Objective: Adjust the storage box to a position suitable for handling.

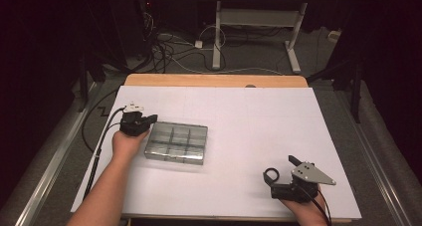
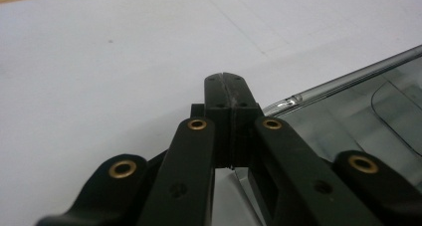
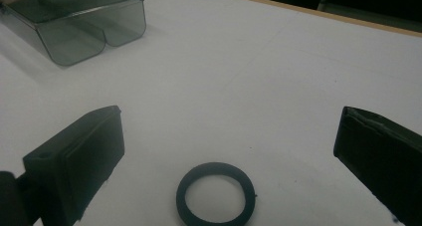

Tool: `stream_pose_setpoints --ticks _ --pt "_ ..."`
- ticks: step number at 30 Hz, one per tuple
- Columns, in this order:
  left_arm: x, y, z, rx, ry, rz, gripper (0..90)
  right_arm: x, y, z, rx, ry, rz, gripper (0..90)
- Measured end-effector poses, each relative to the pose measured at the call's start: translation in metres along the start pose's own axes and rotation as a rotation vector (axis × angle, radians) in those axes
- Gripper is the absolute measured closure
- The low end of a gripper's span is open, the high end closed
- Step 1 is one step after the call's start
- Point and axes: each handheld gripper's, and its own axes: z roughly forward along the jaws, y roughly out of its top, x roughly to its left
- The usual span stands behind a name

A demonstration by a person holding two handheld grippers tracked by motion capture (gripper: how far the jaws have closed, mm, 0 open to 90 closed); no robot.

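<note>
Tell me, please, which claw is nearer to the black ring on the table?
The right. The right claw stands open with the black ring lying on the table between its jaws. The left claw, shut, is far away, at the corner of the clear compartment box.

A clear grey compartment box [image 1: 176,143] lay flat on the white table, its grid of dividers facing up, its near corner touching the tip of the closed left claw [image 1: 151,119]. A black ring [image 1: 271,175] lay flat on the sheet well apart from it, between the spread jaws of the right claw [image 1: 281,169] and touching neither.
</note>
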Motion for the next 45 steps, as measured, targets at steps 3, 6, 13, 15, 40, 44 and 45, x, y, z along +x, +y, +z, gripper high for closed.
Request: stream_pose_setpoints --ticks 3,6,13,15,40,44,45 --pt "-0.010 -0.002 0.000 -0.007 -0.017 0.007 88.1 0.000 0.000 -0.001 -0.002 0.003 0.000 0.0" --pt "-0.020 -0.005 0.001 -0.013 -0.031 0.014 88.1 0.000 0.000 0.000 0.000 0.004 -0.001 0.0" --pt "-0.049 -0.008 0.001 -0.005 -0.062 0.068 88.1 0.001 0.000 0.000 0.000 0.007 -0.001 0.0" --pt "-0.056 -0.010 0.001 -0.011 -0.070 0.076 88.1 0.001 0.000 0.000 -0.001 0.008 -0.001 0.0" --pt "-0.061 -0.021 -0.009 -0.035 -0.096 0.044 88.0 0.002 0.003 0.000 -0.003 0.025 -0.009 0.0" --pt "-0.062 -0.020 -0.002 -0.033 -0.116 0.051 88.0 0.001 0.002 -0.001 -0.007 0.023 -0.004 0.0" --pt "-0.063 -0.020 -0.001 -0.032 -0.116 0.058 88.0 0.001 0.002 -0.001 -0.007 0.022 -0.003 0.0"
